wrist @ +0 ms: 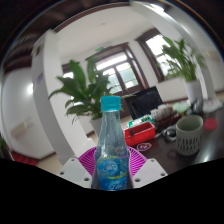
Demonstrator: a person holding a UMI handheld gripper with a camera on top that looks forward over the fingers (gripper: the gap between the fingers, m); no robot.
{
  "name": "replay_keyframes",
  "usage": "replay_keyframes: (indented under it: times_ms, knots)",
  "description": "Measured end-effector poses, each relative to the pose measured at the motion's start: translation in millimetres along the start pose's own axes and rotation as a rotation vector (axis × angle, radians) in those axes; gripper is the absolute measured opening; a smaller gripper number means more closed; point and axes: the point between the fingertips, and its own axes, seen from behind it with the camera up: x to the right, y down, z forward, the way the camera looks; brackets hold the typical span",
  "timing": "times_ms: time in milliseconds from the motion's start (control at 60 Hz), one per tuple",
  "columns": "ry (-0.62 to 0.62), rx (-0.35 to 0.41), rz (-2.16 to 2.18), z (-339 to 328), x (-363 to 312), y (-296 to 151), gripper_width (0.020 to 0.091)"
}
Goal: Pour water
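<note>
One clear plastic water bottle with a light blue screw cap [110,150] fills the middle of your view, standing upright between the two fingers of your gripper [111,170]. Its body is transparent and round, narrowing at a ribbed shoulder towards the cap, and a blue printed label wraps its lower half; how much water is in it you cannot tell from here. Your fingers stand apart at about the bottle's width, with the magenta pads [88,159] showing on both sides of the bottle, close against its wall; whether both pads actually press on the plastic cannot be told from this view. Beyond the bottle, on the pale table top [172,165], a grey-green ceramic mug with a handle [188,133] stands well off to the right of the fingers, its mouth open upward, and what it holds is not visible. Just behind the bottle sits a small red and white box [140,128], and a green-lidded item beside it is too small to make out. Farther back, a dark flat monitor [143,101] stands on the table. Two leafy green potted plants [88,90] rise at the back, one to the left behind the bottle and one at the far right, in front of bright framed windows [118,70].
</note>
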Motion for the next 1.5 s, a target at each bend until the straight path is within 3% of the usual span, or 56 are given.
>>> replay_keyframes:
  times_ms: [167,433,783,1050,1217,1367,1500]
  knots:
    - [-0.023,0.045,0.517,25.3,7.3,-31.0,0.0403]
    - [-0.095,0.279,1.263,26.6,22.8,-110.1,0.0401]
    - [-0.102,0.385,1.716,20.5,48.2,-133.2,0.0402]
    - [-0.096,0.313,1.541,12.0,27.9,-133.6,0.0404]
    - [-0.041,0.165,1.011,14.4,3.1,-126.9,0.0404]
    - [-0.012,0.142,0.467,5.1,7.9,-160.8,0.0402]
    - [0.105,0.140,0.003,7.6,48.2,-183.1,0.0401]
